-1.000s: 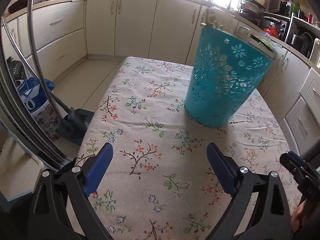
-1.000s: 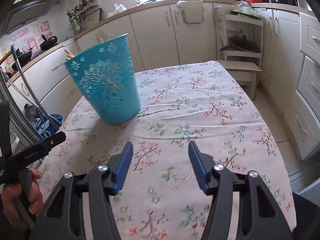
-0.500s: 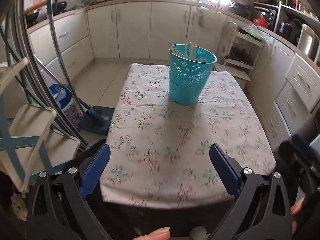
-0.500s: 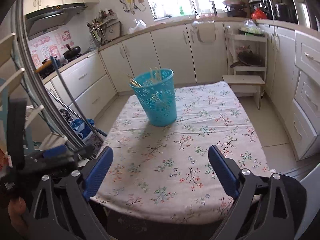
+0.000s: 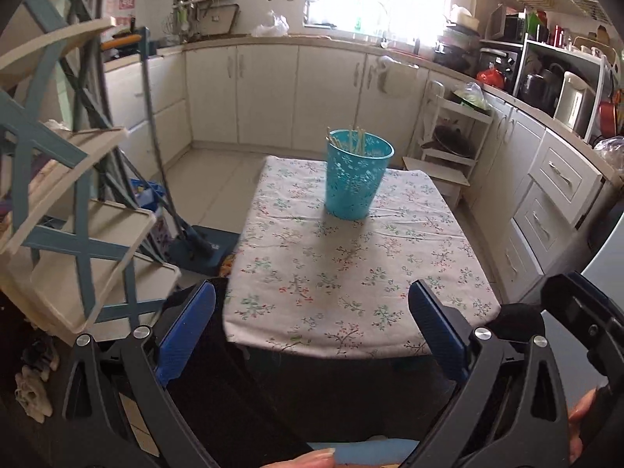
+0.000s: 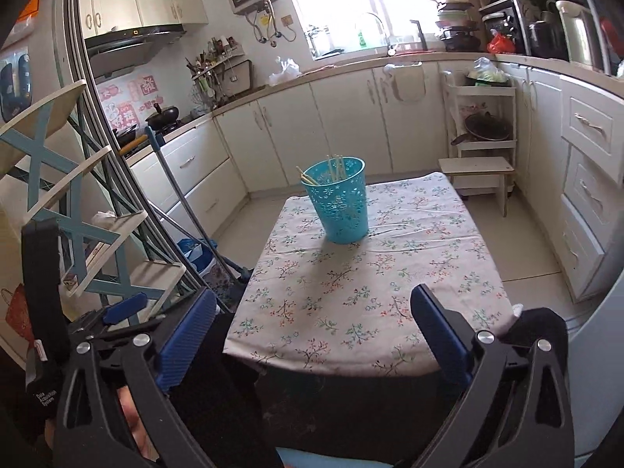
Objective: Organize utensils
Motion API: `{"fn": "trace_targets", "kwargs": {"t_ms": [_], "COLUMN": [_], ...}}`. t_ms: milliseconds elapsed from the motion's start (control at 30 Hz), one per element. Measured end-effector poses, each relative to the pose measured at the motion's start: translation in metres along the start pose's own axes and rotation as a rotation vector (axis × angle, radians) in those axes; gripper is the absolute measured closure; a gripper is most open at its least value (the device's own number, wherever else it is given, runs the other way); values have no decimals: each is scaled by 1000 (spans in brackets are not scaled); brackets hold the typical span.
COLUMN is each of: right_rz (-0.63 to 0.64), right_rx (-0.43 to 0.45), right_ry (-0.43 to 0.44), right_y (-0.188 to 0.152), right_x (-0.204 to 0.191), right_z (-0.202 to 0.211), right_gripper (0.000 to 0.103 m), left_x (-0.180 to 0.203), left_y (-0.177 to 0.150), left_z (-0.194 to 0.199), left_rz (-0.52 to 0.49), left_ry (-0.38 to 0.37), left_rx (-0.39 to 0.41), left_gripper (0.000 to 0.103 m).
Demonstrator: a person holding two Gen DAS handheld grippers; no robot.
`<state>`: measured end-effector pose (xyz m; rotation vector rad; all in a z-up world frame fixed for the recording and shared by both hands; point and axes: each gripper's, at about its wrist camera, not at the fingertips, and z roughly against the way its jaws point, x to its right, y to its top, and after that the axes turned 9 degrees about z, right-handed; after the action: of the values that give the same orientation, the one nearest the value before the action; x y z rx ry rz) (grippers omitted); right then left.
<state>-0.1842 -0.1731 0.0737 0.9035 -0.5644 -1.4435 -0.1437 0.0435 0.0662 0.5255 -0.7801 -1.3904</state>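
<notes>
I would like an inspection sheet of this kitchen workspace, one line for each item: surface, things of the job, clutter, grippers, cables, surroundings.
Surface: table under a floral cloth, bare apart from one basket.
Job's things: blue basket upright toward the far end; chopsticks stand inside it.
Clutter: nothing seen on the table.
Grippers: left gripper open, nothing between its pads; right gripper open, nothing between its pads; both off the near edge of the table.
Cables: cords hang on the far wall by the window; none on the table.
Surroundings: cream cabinets, folding rack at left, mop, small stool.
</notes>
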Motion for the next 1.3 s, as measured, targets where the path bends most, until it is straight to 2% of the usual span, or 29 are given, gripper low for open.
{"fn": "trace_targets", "kwargs": {"t_ms": [133,300,433,567,1300], "right_rz": [-3,-22,-10,12,16], "right_rx": [33,2,11,23,22], "right_ry": [-29,-6,4,12,21], "right_y": [-14,-28,-28,-26,-29], "right_x": [-4,-7,-10,-15,-17], "right_z": [19,24,30,32,35], "right_gripper": [7,7,7,7,7], "left_x": [-1,-3,-1,1,-2], "left_y": [-6,-10,-13,-17,-19], "left_z": [17,40,43,39,43], "left_rz": [-12,-35,-81,-122,-105], "left_ry": [68,59,49,106,100], "left_rx": [48,93,65,44,59], "left_gripper": [8,8,8,8,8]}}
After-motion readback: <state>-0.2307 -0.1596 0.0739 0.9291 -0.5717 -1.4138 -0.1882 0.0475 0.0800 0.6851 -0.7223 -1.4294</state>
